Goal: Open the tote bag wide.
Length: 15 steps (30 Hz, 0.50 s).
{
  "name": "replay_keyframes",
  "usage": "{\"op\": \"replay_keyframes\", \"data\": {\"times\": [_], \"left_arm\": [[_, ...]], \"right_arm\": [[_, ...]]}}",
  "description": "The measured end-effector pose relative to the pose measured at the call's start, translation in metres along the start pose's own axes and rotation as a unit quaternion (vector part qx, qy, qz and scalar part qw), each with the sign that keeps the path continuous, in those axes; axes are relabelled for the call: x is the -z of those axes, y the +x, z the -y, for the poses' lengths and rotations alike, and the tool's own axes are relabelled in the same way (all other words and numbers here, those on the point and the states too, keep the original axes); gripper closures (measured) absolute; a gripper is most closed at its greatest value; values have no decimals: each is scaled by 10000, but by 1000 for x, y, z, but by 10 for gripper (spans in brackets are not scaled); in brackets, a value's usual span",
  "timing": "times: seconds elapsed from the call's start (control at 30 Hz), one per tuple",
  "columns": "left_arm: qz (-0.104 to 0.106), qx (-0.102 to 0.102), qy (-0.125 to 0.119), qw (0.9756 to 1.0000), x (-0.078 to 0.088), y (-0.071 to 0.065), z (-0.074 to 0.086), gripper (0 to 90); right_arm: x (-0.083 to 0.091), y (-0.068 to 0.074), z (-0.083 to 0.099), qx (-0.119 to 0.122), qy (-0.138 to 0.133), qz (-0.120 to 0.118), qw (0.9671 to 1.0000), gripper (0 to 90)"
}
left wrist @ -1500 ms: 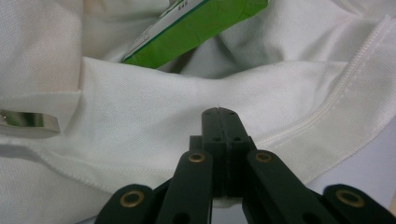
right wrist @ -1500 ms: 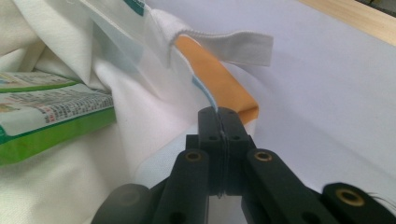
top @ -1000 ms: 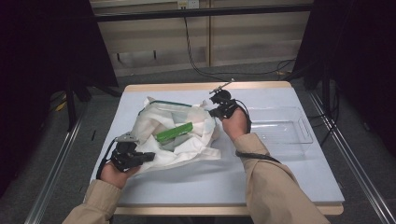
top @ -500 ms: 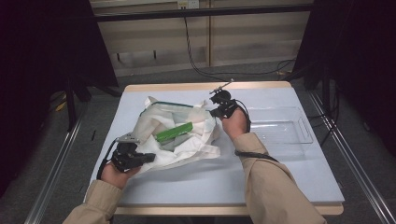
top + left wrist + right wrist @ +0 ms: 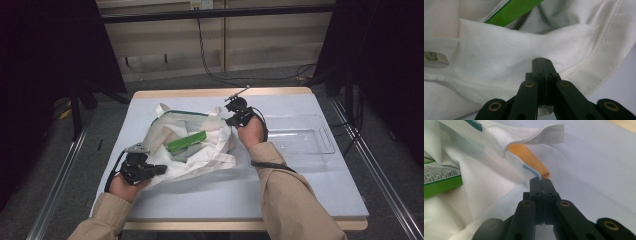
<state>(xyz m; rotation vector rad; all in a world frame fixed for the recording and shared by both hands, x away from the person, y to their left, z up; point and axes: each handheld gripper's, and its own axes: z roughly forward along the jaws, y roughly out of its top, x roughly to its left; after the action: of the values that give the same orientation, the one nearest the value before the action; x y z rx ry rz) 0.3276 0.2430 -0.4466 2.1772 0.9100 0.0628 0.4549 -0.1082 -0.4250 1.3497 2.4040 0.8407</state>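
Nothing moved; both tongs (image 5: pixel 150 170) on bag (image 5: pixel 200 155) edges

Overhead light is falling evenly on my pale blue-grey rectangular tabletop (image 5: pixel 300 195); surroundings are sinking into near-black. My crumpled white cloth bag (image 5: pixel 499 50) is reading bright and sharp; near black tong linkages are blurring. Shadows are staying soft.

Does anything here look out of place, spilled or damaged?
Nothing looks damaged or spilled. The white cloth bag lies crumpled on the table, and a green box sticks out of its mouth at a slant.
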Motion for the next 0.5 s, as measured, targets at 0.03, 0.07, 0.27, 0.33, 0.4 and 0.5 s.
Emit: {"op": "replay_keyframes", "data": {"times": [0.03, 0.07, 0.27, 0.33, 0.4, 0.5], "left_arm": [[-28, 5, -9, 10000, 0, 0, 0, 900], [-15, 13, -17, 10000, -1, 0, 0, 900], [-2, 11, 24, 10000, -1, 0, 0, 900], [-9, 22, 13, 10000, -2, 0, 1, 900], [-5, 18, 25, 10000, -2, 0, 1, 900], [-8, 26, 53, 10000, -1, 0, 2, 900]], "right_arm": [[0, -1, 0, 14, 8, -14, 10000, 893], [0, -1, 0, -20, 34, -22, 10000, 893], [-3, -1, 0, -7, 59, -6, 10000, 891], [-4, -2, 0, 4, 87, 5, 10000, 892], [-4, -2, 0, 31, 120, 8, 9999, 892], [-6, -3, 0, 27, 135, 38, 9999, 892]]}}
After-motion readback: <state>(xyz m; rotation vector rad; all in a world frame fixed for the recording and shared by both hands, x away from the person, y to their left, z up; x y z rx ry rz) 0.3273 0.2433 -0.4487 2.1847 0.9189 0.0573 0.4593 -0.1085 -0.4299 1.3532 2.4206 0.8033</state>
